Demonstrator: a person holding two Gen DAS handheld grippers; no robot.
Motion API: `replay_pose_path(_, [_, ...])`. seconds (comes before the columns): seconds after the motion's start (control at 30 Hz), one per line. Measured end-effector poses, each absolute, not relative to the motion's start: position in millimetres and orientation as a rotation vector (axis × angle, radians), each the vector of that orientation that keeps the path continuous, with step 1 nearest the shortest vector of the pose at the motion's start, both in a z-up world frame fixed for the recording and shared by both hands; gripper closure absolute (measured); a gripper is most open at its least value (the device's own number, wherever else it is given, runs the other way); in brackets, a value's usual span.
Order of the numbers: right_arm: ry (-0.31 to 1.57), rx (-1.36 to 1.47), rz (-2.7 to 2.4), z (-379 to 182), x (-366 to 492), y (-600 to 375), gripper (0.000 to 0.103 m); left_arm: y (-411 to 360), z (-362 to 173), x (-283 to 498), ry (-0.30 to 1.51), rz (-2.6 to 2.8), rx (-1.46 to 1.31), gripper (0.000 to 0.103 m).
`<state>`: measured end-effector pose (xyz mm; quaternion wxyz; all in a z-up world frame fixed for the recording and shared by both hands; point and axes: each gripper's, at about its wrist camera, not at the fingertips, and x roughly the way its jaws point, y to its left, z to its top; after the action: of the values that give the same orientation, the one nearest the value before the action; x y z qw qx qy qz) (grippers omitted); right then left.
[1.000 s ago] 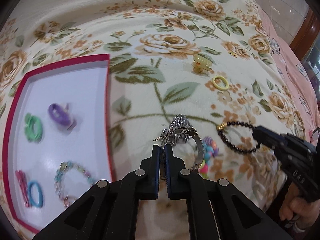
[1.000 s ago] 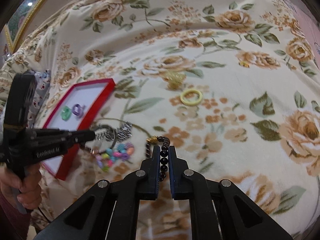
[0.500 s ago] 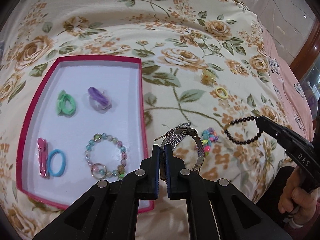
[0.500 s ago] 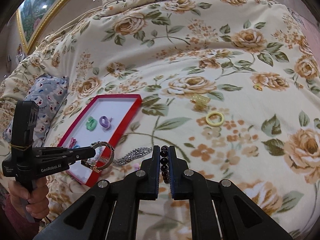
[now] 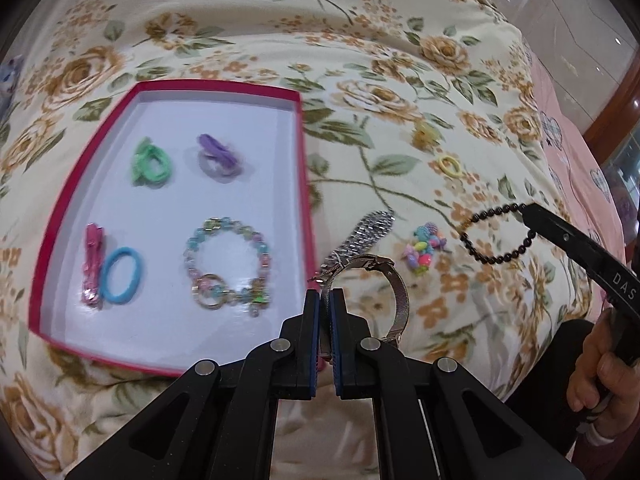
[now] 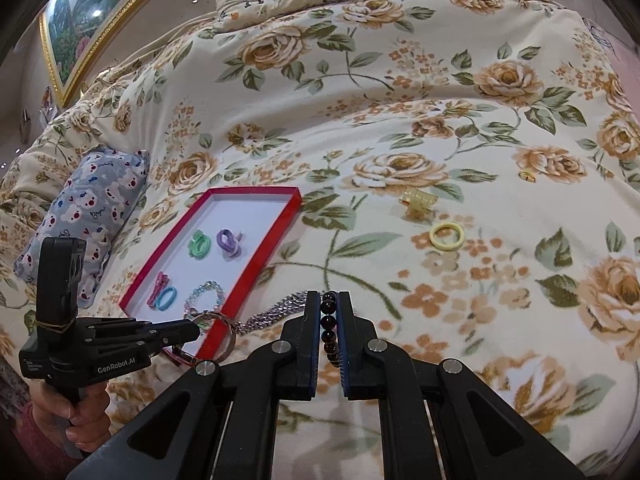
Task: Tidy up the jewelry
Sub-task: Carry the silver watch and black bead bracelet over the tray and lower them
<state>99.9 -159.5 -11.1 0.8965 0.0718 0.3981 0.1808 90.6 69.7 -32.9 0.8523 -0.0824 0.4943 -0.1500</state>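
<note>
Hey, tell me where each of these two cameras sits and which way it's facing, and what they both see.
Left wrist: on the left gripper, looking down its fingers at the red-rimmed white tray; its jaws clamp a silver mesh watch band; the person's right hand shows.
Right wrist: on the right gripper, facing across the floral bedspread; its jaws pinch a black beaded bracelet; the left hand shows.
Shared: tray, watch band, bracelet, yellow ring, each other's gripper.

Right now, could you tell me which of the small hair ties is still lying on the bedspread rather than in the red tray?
The yellow hair tie, right of the red tray. The green, purple and blue ones lie inside.
</note>
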Motion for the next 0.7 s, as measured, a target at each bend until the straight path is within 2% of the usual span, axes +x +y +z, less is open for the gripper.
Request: replay_pose_path(0.7, [0.814, 0.13, 0.602, -2.6, 128.2, -55.7, 0.096, 166.5, -21.1, 82.7, 0.967, -0.079, -0.287, 0.099])
